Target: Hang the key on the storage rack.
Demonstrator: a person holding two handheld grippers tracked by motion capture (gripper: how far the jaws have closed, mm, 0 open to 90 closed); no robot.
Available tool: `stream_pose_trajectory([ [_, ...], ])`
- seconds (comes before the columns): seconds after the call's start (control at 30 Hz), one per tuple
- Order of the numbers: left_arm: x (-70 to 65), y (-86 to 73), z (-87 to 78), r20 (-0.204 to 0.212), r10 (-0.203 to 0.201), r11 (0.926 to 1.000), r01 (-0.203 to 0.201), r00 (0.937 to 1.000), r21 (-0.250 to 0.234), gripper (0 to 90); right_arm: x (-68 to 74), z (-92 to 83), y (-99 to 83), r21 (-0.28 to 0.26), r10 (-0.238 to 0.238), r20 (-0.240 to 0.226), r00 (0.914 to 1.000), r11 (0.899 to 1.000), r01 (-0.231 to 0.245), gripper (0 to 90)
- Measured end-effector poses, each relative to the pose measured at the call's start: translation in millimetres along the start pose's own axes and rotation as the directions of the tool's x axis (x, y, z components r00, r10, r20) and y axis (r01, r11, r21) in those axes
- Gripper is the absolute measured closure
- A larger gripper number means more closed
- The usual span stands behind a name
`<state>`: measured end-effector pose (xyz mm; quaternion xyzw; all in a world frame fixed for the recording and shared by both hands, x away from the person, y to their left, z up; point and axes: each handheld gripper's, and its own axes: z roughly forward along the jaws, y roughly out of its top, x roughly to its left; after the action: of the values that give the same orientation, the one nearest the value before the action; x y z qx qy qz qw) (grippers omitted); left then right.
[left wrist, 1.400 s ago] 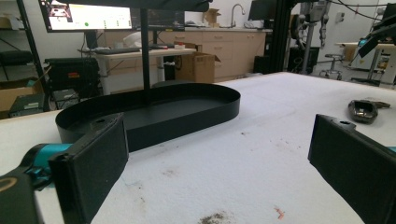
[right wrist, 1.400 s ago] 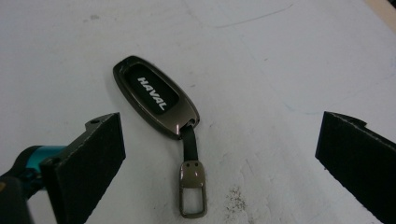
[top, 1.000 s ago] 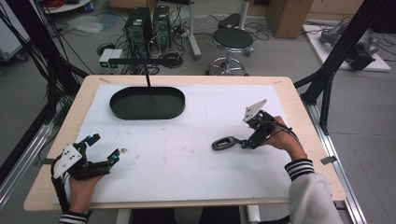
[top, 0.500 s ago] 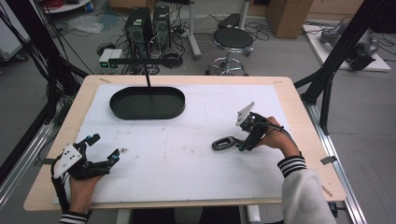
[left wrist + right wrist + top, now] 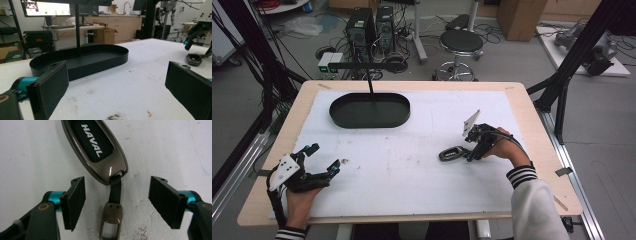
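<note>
Right of centre in the high view, the right gripper (image 5: pixel 468 156) hangs over a glossy gunmetal key fob (image 5: pixel 96 147). Its jaws, just closing, straddle the fabric strap (image 5: pixel 115 188) and metal clasp (image 5: pixel 111 220) without touching. The left gripper (image 5: pixel 323 161), lower left, gapes wide.

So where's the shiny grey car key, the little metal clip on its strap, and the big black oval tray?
Shiny grey car key (image 5: pixel 96 147), right gripper view, on its black lettered face.
Little metal clip (image 5: pixel 112 216), right gripper view, on its flat top plate.
Big black oval tray (image 5: pixel 398 117), high view, on its right rim.
</note>
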<state>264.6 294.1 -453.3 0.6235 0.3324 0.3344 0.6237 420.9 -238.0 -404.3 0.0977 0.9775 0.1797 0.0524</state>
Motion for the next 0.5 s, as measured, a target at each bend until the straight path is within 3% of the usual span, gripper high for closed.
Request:
stream_pose_trajectory([
  [0.5,0.1,0.0,0.0,0.002,-0.001,1.0000,0.001,1.0000,-0.001,5.5,-1.6,4.1,-0.6,0.054,-0.014,-0.011,0.9998,0.998,0.015,47.1],
])
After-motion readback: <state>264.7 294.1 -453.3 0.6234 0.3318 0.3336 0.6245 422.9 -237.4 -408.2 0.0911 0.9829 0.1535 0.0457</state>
